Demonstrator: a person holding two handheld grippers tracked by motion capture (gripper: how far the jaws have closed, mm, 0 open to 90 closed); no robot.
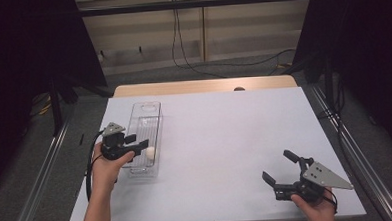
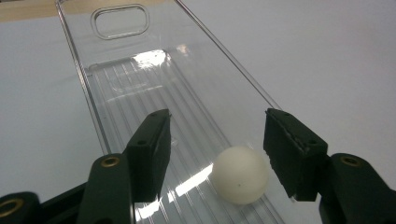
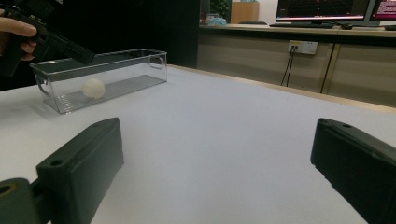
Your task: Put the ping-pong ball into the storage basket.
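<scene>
High view, item list.

Item 1: white ball (image 1: 150, 152). Location: on the ribbed floor of the clear plastic bin (image 1: 145, 106), at the bin's near end, close to the right-hand wall as the left gripper view shows it (image 2: 240, 175).

Item 2: clear plastic bin. Long axis runs away from the person, handle cut-out at the far end; it stands on the white table (image 1: 225, 139), left of centre.

Item 3: left gripper (image 1: 140, 145). Position: over the bin's near end, jaws pointing down into it. Jaws parted moderately; ball lies between them but nearer the right-hand jaw, with a visible gap on the other side, so nothing is gripped.

Item 4: right gripper (image 1: 279, 169). Position: near edge of the table, well apart from the bin. Jaws spread wide, nothing between them; the bin and ball sit far off to its left (image 3: 93, 87).

Judgement: the left hand is much the nearer. A re-grip would need the jaws centred on the ball; a withdrawal would go straight up, clear of the bin walls.
</scene>
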